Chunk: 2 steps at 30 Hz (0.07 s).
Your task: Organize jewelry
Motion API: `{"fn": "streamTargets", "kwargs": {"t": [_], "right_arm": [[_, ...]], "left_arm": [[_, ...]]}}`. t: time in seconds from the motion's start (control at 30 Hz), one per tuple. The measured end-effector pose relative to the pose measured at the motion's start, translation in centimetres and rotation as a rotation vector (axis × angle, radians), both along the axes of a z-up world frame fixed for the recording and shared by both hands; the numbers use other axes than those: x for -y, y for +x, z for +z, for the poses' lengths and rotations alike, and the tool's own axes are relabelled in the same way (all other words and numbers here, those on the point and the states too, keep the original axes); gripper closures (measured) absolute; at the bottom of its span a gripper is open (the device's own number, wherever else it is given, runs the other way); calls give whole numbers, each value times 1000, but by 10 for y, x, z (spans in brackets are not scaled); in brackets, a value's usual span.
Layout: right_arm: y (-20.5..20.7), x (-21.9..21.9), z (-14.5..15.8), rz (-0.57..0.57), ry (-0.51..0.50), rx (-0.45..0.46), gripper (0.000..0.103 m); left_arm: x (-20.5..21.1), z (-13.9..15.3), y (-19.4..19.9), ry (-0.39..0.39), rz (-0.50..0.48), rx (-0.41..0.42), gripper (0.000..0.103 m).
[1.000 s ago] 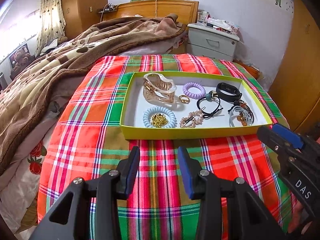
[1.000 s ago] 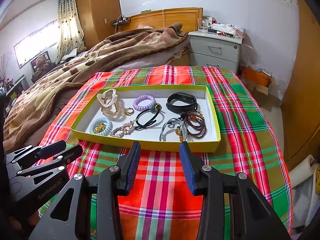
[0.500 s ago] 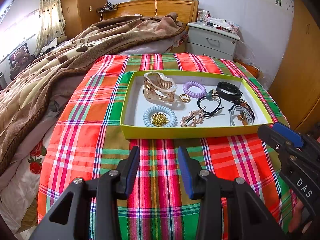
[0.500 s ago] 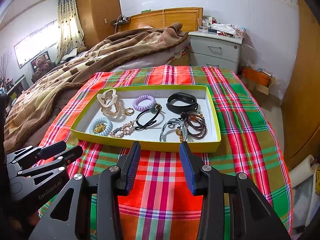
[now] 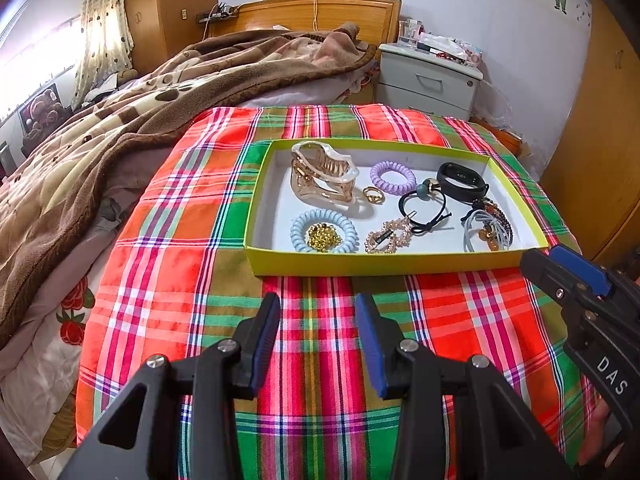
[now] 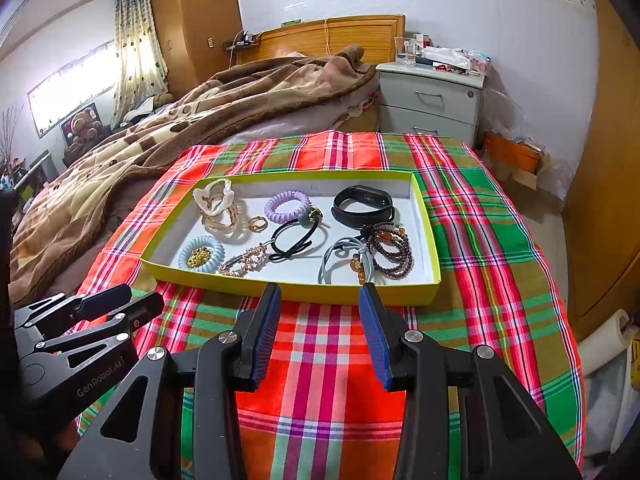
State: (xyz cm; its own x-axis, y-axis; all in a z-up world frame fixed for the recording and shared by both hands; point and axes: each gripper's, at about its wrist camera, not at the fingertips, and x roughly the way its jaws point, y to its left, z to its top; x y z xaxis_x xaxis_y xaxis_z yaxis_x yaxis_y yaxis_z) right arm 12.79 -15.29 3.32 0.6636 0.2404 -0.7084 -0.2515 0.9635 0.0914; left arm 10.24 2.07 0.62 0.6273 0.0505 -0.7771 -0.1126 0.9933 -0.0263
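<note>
All the jewelry already lies inside the yellow-rimmed tray (image 6: 435, 276) at twelve o'clock of both grippers, so with the left gripper (image 5: 316, 338) and right gripper (image 6: 318, 334) both wide open and empty, this fits either sorting ahead or sorting finished.

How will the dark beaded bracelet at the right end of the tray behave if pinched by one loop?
The beaded bracelet lies in several slack coils, so it is probably floppy and will dangle. It overlaps the grey hair tie, so that may drag along. The round beads look smooth and could slip between the right gripper pads.
</note>
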Motion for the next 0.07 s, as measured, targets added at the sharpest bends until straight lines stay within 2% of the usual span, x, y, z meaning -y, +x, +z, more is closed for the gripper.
{"fn": "streamTargets", "kwargs": {"t": [0.07], "right_arm": [[0, 0, 0, 0, 0, 0, 62]], "left_arm": [[0, 0, 0, -2, -2, -2, 62]]}}
